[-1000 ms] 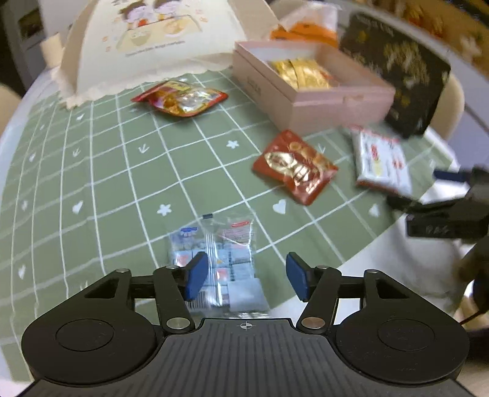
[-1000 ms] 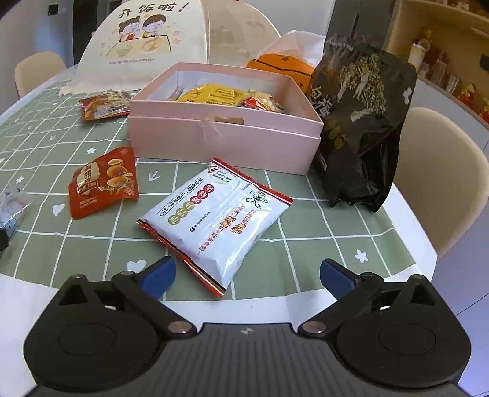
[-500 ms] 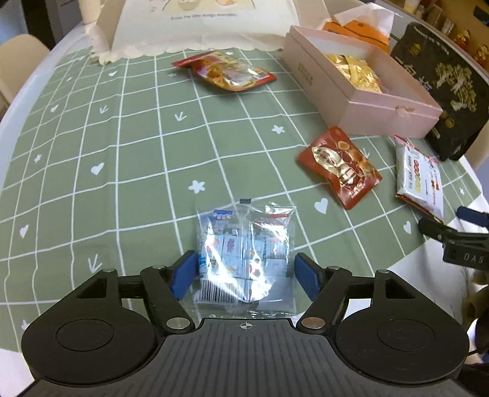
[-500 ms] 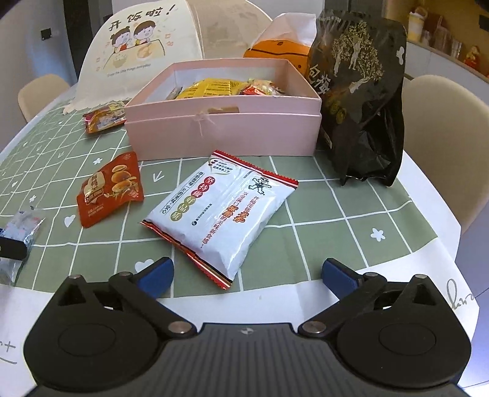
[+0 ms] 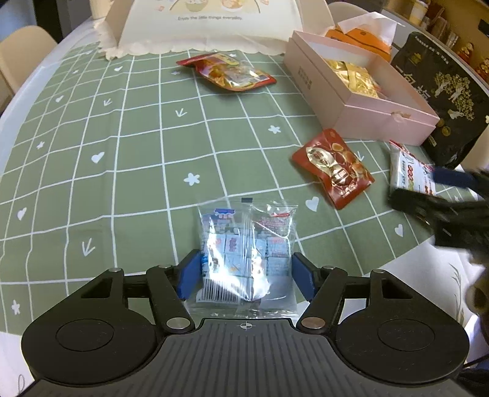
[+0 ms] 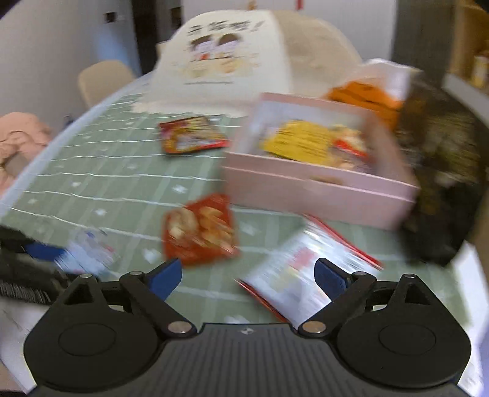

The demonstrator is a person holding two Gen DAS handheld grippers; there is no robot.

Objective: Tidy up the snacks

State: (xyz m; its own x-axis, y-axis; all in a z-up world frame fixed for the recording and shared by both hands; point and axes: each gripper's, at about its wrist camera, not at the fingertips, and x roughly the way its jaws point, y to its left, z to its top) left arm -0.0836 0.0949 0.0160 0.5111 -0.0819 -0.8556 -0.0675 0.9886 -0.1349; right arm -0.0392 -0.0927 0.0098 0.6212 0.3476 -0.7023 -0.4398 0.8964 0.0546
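My left gripper (image 5: 246, 276) is open, its blue pads on either side of a clear packet of small wrapped sweets (image 5: 247, 253) lying on the green checked cloth. My right gripper (image 6: 247, 279) is open and empty, low over the white snack bag (image 6: 305, 274), whose left half lies between the pads; this view is blurred. An orange-red snack packet (image 5: 333, 168) lies in the middle, also in the right wrist view (image 6: 198, 229). Another red packet (image 5: 226, 71) lies farther back. The open pink box (image 5: 360, 100) holds yellow snacks.
A cream mesh food cover (image 5: 201, 24) stands at the back. A tall black bag (image 5: 443, 97) and an orange tissue holder (image 5: 360, 36) stand beside the box. The table edge runs close under both grippers. Beige chairs (image 6: 101, 79) stand around.
My left gripper has moved forward so the clear packet sits between its pads. My right gripper has swung left and forward over the white bag, with its jaws somewhat narrower.
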